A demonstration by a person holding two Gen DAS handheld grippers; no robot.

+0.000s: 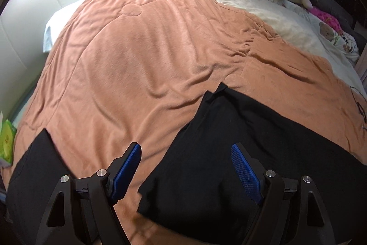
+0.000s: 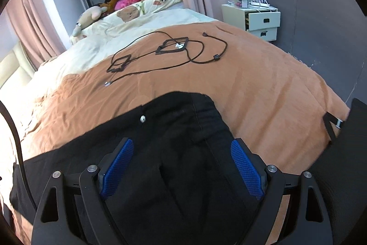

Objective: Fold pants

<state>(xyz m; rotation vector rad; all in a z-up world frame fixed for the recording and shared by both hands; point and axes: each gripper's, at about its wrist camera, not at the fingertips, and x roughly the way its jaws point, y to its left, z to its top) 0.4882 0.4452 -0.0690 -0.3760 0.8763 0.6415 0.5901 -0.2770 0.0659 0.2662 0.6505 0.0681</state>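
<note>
Black pants lie on an orange blanket (image 1: pixel 149 49) spread over a bed. In the left wrist view one dark part of the pants (image 1: pixel 229 148) lies at centre right and another (image 1: pixel 34 171) at the lower left, with blanket between them. My left gripper (image 1: pixel 185 146) hovers above them, its blue pads wide apart and nothing pinched. In the right wrist view the pants' waist end (image 2: pixel 183 121) with a metal button (image 2: pixel 142 118) lies below my right gripper (image 2: pixel 181 142). That gripper is open too and holds nothing.
Black cables with square frames (image 2: pixel 172 47) lie on the blanket beyond the pants. A cream duvet (image 2: pixel 96 47) and plush toys (image 2: pixel 91 13) sit further back. A white nightstand (image 2: pixel 261 22) stands by the wall, a padded headboard (image 1: pixel 27 26) at left, a green packet (image 1: pixel 6 139) beside the bed.
</note>
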